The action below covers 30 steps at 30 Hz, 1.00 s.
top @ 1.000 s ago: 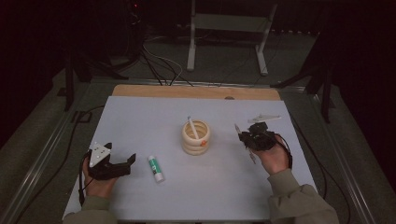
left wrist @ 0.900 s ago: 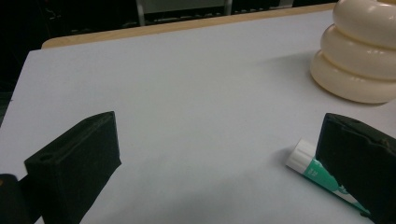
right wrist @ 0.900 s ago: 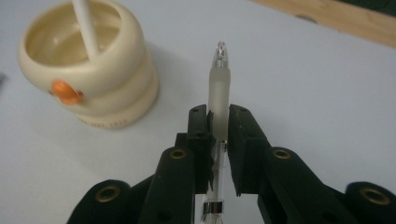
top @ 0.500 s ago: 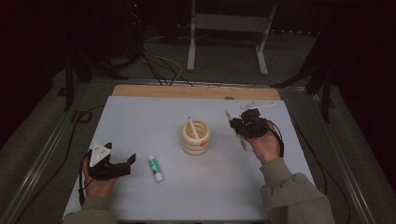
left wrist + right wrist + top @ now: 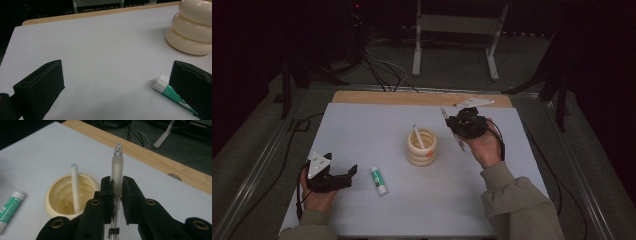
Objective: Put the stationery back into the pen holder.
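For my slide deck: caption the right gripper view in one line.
Right gripper shut on a clear pen, above a cream ringed cup holding a white stick.

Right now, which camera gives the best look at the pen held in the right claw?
The right gripper view: the pen stands clamped between the black jaws of the right claw, its frosted grip and clear tip sharp. The high view shows it as a thin pale stick poking from the right claw, above the cream holder.

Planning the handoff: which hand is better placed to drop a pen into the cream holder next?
Right. The right gripper already clamps a clear pen beside the holder; the left gripper rests open by the glue stick.
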Available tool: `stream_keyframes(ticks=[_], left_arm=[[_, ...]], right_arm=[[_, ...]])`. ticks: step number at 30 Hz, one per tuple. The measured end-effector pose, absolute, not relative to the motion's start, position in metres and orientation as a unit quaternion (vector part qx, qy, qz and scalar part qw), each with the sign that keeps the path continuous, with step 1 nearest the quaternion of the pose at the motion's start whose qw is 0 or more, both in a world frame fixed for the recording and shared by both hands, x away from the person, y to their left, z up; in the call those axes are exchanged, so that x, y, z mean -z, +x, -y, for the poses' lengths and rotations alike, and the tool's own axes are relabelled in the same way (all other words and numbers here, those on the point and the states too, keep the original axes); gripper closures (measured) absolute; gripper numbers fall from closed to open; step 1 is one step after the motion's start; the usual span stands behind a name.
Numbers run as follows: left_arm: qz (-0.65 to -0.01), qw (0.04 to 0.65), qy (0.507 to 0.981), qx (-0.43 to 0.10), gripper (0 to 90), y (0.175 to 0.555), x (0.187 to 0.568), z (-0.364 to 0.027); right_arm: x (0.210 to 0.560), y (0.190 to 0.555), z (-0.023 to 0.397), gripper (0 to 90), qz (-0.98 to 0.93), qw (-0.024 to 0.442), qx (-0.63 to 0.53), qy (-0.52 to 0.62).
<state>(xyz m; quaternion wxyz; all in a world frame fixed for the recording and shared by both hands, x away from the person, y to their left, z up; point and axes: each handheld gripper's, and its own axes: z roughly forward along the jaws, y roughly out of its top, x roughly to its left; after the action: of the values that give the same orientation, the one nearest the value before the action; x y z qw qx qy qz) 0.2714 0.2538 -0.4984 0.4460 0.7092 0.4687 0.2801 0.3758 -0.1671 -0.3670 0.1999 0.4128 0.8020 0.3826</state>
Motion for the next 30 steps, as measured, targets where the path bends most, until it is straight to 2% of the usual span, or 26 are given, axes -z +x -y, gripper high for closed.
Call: stream_keyframes(ticks=[30], left_arm=[[-0.468,0.447,0.709,-0.279,0.4,0.271,0.498,-0.255]], right_arm=[[0.353,0.396,0.132,80.5,-0.789,0.216,-0.421,0.392]])
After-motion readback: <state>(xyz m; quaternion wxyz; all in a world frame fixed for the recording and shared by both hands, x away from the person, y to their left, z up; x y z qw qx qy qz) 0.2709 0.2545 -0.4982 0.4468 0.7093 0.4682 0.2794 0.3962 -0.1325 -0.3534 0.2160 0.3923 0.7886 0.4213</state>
